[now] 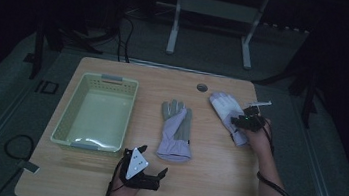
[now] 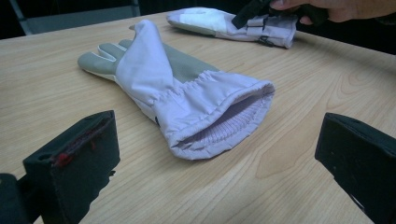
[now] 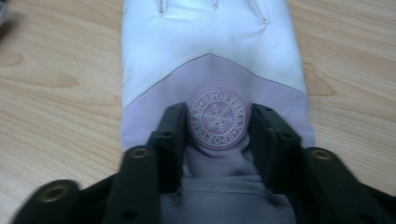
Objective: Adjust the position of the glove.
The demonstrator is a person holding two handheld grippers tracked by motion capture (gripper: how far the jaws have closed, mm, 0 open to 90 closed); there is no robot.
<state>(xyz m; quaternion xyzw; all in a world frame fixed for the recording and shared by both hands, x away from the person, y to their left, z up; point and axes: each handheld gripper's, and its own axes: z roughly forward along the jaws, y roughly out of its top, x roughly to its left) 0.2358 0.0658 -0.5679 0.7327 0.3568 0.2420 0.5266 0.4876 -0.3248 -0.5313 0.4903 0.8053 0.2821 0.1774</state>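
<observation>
The table (image 1: 212, 183) is pale wood with a visible grain and a smooth, matt finish. The near glove (image 2: 187, 98) is soft lilac cloth with a grey matt palm and a ribbed knit lining inside its gathered cuff. The far glove (image 3: 210, 60) has a smooth white panel and a round rubbery badge (image 3: 218, 120) with raised lettering. The basket (image 1: 94, 113) is glossy pale-green plastic.

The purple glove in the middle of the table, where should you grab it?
Probably the cuff of the middle glove. It gapes open toward the left gripper, whose jaws stand wide apart. Come in low from that near side and pinch the cuff's upper edge.
</observation>
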